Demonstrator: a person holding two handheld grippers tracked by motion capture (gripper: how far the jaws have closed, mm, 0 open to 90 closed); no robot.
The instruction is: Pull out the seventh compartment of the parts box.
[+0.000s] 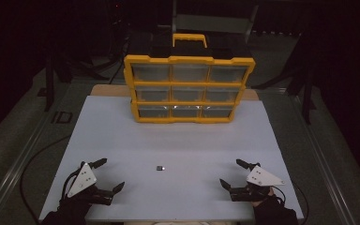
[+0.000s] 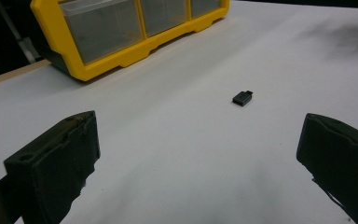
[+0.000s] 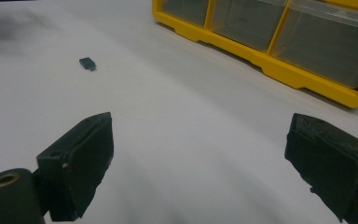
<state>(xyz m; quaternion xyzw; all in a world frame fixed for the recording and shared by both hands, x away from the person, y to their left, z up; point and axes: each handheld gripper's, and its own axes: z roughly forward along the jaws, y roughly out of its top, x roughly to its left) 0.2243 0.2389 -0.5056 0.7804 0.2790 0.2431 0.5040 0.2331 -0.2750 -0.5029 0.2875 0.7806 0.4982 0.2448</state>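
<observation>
A small black adapter-like piece (image 1: 160, 168) lies on the white table (image 1: 178, 140), between the two grippers and a little ahead of them; it is also in the left gripper view (image 2: 242, 98) and the right gripper view (image 3: 87, 63). My left gripper (image 1: 110, 174) rests near the front left, open, with nothing between its jaws. My right gripper (image 1: 232, 173) rests near the front right, also open and empty. A yellow drawer cabinet (image 1: 188, 89) with clear drawers stands at the back of the table (image 2: 121, 32) (image 3: 279, 37).
The cabinet has three rows of three shut drawers and a yellow handle (image 1: 189, 40) on top. Dark floor and stands surround the table. Wide bare tabletop lies between the cabinet and the grippers.
</observation>
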